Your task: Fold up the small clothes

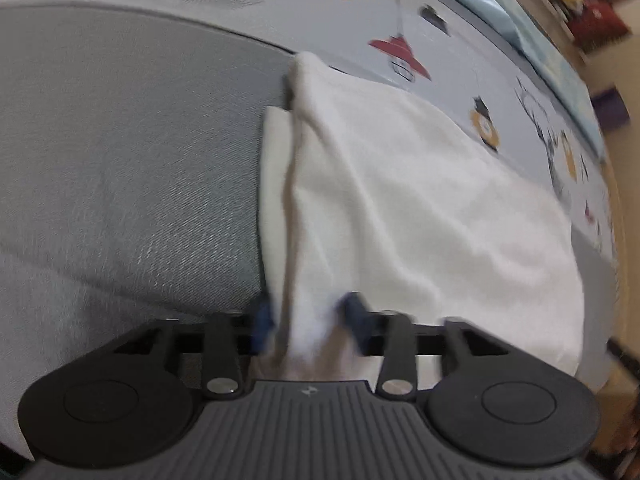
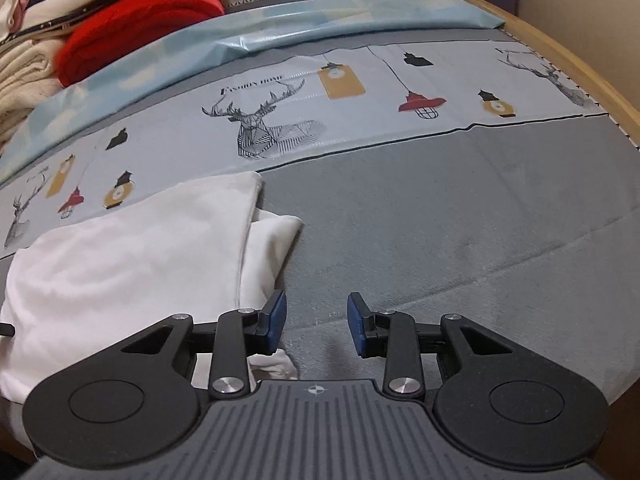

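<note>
The left gripper [image 1: 308, 320] has its blue fingers [image 1: 356, 312] closed on a bunched edge of the white garment [image 1: 420, 208]; motion blur smears the pads and the cloth between them, so the exact grip line is hard to make out. From there the garment runs away across the counter [image 1: 120, 152], a fold ridge rising along its left side, with a narrower under-layer showing just beside the ridge. Its far corner reaches the line where the grey cloth meets the printed cloth [image 1: 400, 8].

In the right wrist view, the right gripper [image 2: 316, 320] hovers over bare grey counter [image 2: 460, 220] with its fingers [image 2: 276, 316] spread apart and nothing between them. The white garment [image 2: 120, 256] lies toward the counter's near left, its lower part cut off by the gripper body; a small bit of white shows under the left finger. The deer-and-lantern printed cloth [image 2: 280, 120] crosses the counter behind it, a pale blue sheet [image 2: 280, 28] beyond that, and a pile of clothes [image 2: 120, 20], red among them, sits at the far left corner, partly out of frame.
</note>
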`<move>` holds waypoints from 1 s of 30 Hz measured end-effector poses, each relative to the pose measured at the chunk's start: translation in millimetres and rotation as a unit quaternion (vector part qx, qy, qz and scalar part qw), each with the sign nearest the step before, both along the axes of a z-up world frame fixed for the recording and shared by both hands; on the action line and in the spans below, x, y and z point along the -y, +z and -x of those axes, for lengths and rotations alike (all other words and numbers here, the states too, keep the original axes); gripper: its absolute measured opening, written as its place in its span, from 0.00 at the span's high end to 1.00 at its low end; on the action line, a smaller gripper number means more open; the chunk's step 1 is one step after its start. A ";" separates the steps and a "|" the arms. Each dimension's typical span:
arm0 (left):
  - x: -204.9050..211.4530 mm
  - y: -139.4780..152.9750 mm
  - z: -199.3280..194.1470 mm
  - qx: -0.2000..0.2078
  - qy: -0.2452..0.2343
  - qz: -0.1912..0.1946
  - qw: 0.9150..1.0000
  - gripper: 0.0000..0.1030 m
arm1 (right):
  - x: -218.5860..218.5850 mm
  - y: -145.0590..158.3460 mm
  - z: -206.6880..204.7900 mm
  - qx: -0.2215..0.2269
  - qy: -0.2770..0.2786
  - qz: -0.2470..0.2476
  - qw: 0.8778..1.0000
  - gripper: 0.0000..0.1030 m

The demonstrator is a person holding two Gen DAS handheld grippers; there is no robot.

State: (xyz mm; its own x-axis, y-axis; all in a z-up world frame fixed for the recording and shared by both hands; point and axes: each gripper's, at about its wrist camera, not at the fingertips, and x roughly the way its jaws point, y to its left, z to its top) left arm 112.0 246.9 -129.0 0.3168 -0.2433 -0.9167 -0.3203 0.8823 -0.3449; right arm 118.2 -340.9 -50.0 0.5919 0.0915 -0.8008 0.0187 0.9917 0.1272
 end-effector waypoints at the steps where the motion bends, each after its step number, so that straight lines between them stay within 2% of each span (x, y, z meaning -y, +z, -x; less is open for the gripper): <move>1: 1.5 0.8 1.2 0.004 -0.005 -0.006 1.000 0.80 | -0.3 -0.1 -0.5 0.000 -0.001 0.002 1.000 0.66; 4: -5.5 9.4 7.1 0.025 0.005 -0.004 1.000 0.93 | -0.3 -0.3 -2.2 -0.001 -0.010 0.000 1.000 0.66; 6: -14.2 21.4 16.0 0.048 0.020 -0.010 0.999 0.94 | -2.6 -0.7 -4.4 -0.002 -0.013 -0.002 1.000 0.66; 8: -16.4 32.3 22.8 0.059 0.021 -0.048 0.997 0.94 | -7.7 -1.8 -7.1 0.000 -0.011 -0.002 1.000 0.66; 10: -19.5 39.0 30.8 0.054 0.024 -0.083 0.995 0.94 | -13.9 -4.1 -8.6 -0.001 -0.009 0.000 1.000 0.66; 14: -23.4 49.3 38.0 0.046 0.029 -0.090 0.994 0.94 | -28.6 -9.2 -12.1 -0.008 0.000 -0.004 1.000 0.66; 17: -19.9 66.8 40.3 0.071 0.029 -0.064 0.995 0.94 | -38.2 -7.7 -14.6 -0.003 0.009 -0.006 1.000 0.66; 22: 13.7 90.0 23.4 0.118 0.012 0.022 0.993 0.95 | -44.2 -5.4 -16.5 0.003 0.016 -0.012 1.000 0.66; 27: 82.4 105.4 -0.6 0.147 -0.032 0.100 0.984 0.95 | -38.2 -2.9 -16.7 0.010 0.013 -0.013 1.000 0.66; 30: 134.6 109.4 -15.0 0.157 -0.068 0.127 0.977 0.95 | -32.7 -3.2 -16.4 0.012 0.011 -0.007 1.000 0.66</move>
